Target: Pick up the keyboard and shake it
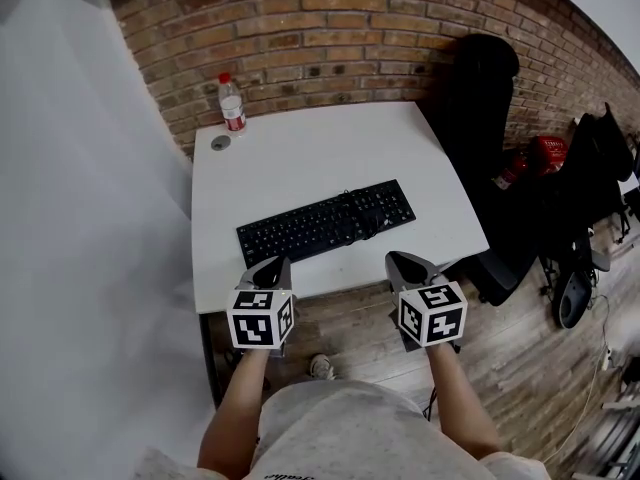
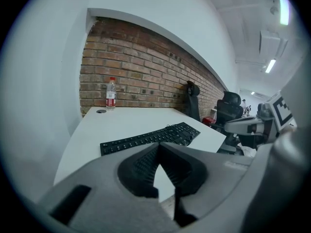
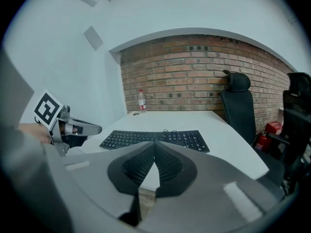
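A black keyboard (image 1: 327, 222) lies slantwise on the white table (image 1: 300, 153), its cable curled on top near the right end. It shows too in the left gripper view as the keyboard (image 2: 150, 138) and in the right gripper view as the keyboard (image 3: 155, 139). My left gripper (image 1: 277, 262) hovers at the table's front edge, just short of the keyboard's left end, jaws shut and empty. My right gripper (image 1: 397, 260) hangs off the front edge, below the keyboard's right end, also shut on nothing.
A water bottle (image 1: 231, 102) and a round cable port (image 1: 220, 142) sit at the table's back left corner. A brick wall (image 1: 330, 28) runs behind. A black office chair (image 1: 490, 158) stands at the right, with a red fire extinguisher (image 1: 535, 158) and bags beyond.
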Motion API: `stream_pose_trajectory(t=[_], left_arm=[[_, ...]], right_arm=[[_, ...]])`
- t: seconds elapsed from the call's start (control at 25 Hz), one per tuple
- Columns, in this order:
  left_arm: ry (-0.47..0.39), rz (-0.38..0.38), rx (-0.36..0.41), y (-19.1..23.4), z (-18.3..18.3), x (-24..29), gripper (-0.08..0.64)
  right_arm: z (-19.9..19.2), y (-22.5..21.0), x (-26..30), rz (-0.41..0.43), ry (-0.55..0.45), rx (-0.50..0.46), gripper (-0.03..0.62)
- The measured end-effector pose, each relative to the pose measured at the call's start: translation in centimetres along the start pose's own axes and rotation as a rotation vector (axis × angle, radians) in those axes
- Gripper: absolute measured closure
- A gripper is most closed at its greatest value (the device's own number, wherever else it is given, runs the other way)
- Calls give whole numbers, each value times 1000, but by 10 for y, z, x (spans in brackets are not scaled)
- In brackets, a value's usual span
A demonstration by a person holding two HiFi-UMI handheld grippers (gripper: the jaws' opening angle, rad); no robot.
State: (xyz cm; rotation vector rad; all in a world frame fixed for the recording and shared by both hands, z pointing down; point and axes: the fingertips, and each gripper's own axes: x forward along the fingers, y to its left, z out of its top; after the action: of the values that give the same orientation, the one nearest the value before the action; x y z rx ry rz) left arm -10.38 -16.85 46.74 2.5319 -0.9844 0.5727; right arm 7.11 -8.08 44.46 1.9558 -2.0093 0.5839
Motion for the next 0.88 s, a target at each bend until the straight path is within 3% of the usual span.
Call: stream_pose_trajectory(t=[0.48, 0.88], left_arm=[[3, 33, -47, 36, -5, 17, 561], [20, 126, -101, 50, -9, 48, 534]], right_arm=[[5, -20, 37, 7, 30, -25, 568], [6, -66, 81, 86, 66, -55, 557]])
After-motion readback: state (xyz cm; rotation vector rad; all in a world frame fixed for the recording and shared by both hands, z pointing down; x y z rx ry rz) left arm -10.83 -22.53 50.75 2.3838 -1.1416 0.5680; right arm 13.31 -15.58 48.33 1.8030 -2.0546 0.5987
